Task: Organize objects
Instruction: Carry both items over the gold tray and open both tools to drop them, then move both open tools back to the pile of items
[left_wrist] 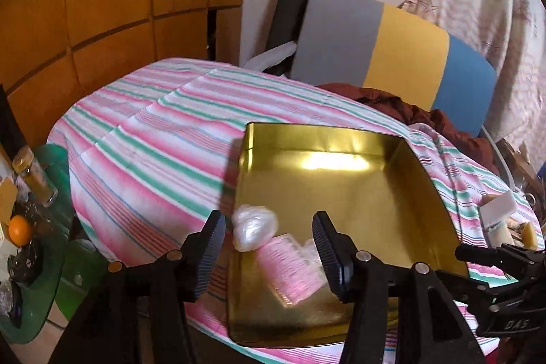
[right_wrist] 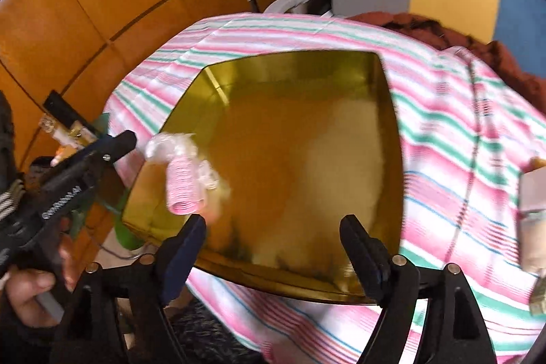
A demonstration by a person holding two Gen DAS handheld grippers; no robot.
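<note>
A pink ribbed cylinder wrapped in clear plastic (left_wrist: 288,265) is seen at seven o'clock inside the shallow gold metal tin (left_wrist: 392,193); both the left gripper (left_wrist: 269,248) and right gripper (right_wrist: 273,248) are held open and empty.

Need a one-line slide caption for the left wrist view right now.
Open left gripper above a blurred pink bagged item at the gold tin's near-left corner, on a striped cloth.

A gold tin (right_wrist: 382,139) sits on a pink, white and green striped cloth (right_wrist: 460,125), holding a pink ribbed roller (right_wrist: 184,190).
</note>
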